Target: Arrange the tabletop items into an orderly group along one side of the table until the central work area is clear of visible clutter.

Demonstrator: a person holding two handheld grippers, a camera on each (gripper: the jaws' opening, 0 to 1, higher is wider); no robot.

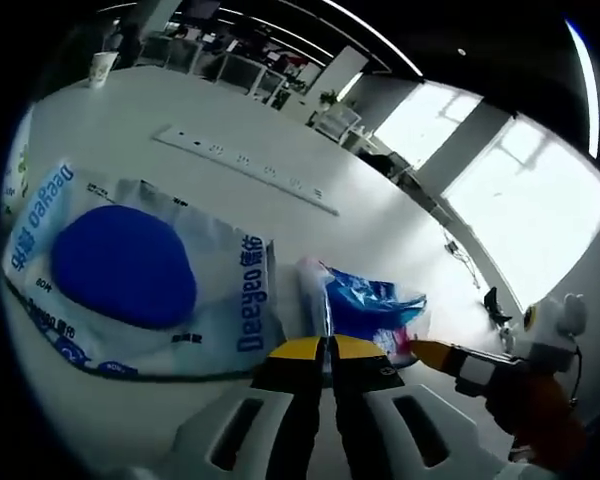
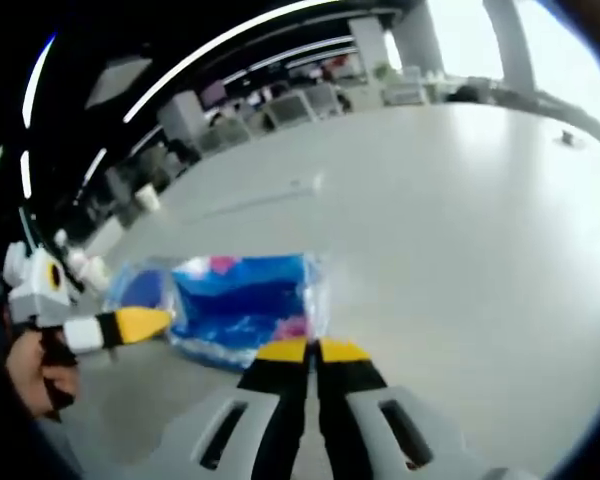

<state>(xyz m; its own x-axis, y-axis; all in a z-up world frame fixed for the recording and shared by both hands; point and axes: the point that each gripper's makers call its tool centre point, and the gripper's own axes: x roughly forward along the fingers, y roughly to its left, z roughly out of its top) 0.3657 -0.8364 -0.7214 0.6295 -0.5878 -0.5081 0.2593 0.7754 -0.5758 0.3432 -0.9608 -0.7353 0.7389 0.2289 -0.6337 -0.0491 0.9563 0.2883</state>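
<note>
Mid-task; white pack [image 1: 130, 270] and blue packet [image 1: 365, 305] lie side by side on the table [image 1: 220, 110]; left gripper [image 1: 320, 348] jaws pressed together at the packet's edge, grip unclear; right gripper [image 2: 310, 350] jaws likewise; power strip [image 1: 245, 168] and cup [image 1: 102, 68] sit well apart, not yet grouped.

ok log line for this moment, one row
left gripper: shut, at small blue packet | right gripper: shut, by same packet | large blue-and-white bag: flat on white table beside packet | power strip: untouched

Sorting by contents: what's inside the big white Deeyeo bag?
Through the big white bag shows one rounded blue mass. What it is, and anything beneath it, stays hidden by the printed wrapper.
</note>
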